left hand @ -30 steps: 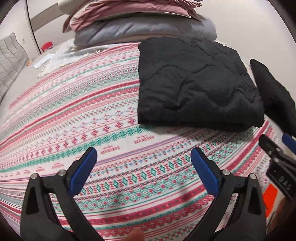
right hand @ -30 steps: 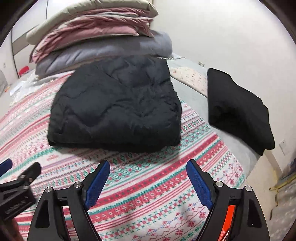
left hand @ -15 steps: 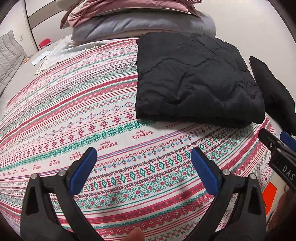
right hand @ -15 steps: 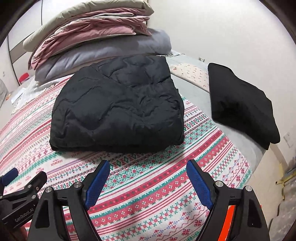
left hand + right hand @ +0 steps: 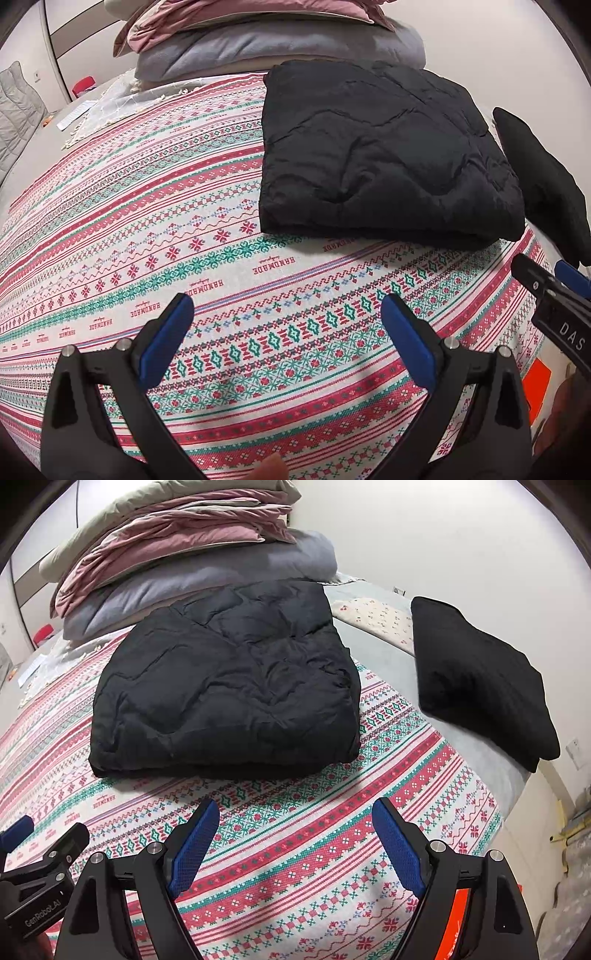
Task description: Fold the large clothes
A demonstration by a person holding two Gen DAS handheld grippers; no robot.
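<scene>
1. Lying folded into a thick square on the patterned bedspread (image 5: 184,229), the black quilted jacket (image 5: 225,686) looks soft, puffy and light; judged best gripped at its near corners.
2. Left gripper (image 5: 286,332) and right gripper (image 5: 295,834) hover before it, jaws apart, empty.
3. Another folded black garment (image 5: 480,679) lies beside it, near stacked bedding (image 5: 184,554).

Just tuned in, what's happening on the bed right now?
A person holds both grippers over the patterned bedspread, and neither holds anything. The left gripper and the right gripper are open, with only the spread between their blue pads. Ahead of them the black quilted jacket lies folded into a neat block. A smaller folded black garment lies apart to its right, on the grey sheet. Stacked bedding sits behind.
</scene>
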